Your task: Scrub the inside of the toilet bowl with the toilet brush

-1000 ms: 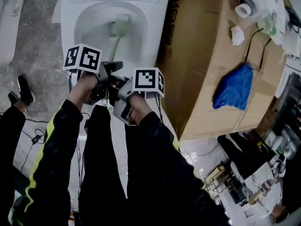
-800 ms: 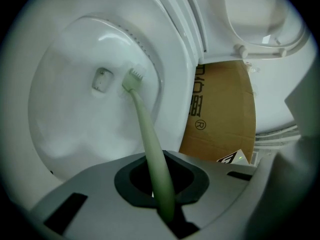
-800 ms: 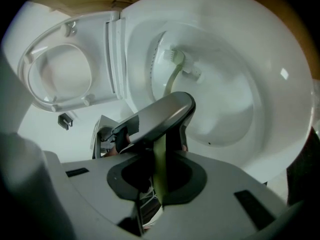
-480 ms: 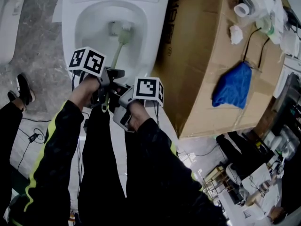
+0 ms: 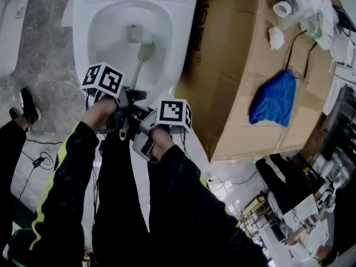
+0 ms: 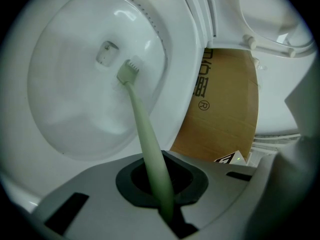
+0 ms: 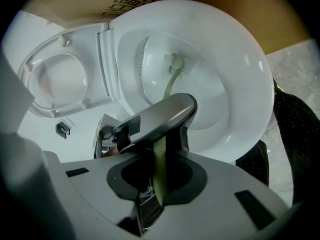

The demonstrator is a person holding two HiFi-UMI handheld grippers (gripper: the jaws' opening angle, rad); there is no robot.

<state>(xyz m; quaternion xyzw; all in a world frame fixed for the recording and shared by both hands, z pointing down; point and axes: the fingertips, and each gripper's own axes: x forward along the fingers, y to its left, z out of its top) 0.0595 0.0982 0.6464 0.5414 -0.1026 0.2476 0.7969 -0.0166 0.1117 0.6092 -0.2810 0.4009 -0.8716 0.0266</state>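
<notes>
A white toilet bowl (image 5: 103, 26) stands open at the top of the head view. A pale green toilet brush (image 5: 143, 53) reaches down into it, its head against the inner wall just right of the drain hole (image 5: 133, 33). My left gripper (image 5: 123, 107) is shut on the brush handle (image 6: 152, 154). My right gripper (image 5: 142, 121) sits just behind the left one and is shut on the same handle (image 7: 159, 169). The brush head (image 6: 128, 73) shows bristles beside the drain (image 6: 106, 53). In the right gripper view the brush head (image 7: 175, 64) lies deep in the bowl (image 7: 240, 84).
A large cardboard box (image 5: 239, 65) stands right against the toilet's right side, with a blue cloth (image 5: 272, 99) and white clutter (image 5: 303, 4) on top. The raised seat and lid (image 7: 55, 81) lean back. The person's legs and a shoe (image 5: 25, 107) are on the grey floor.
The brush head has slid down and toward me in the bowl, from beside the drain hole to below it. Both grippers drew back slightly with the handle.
</notes>
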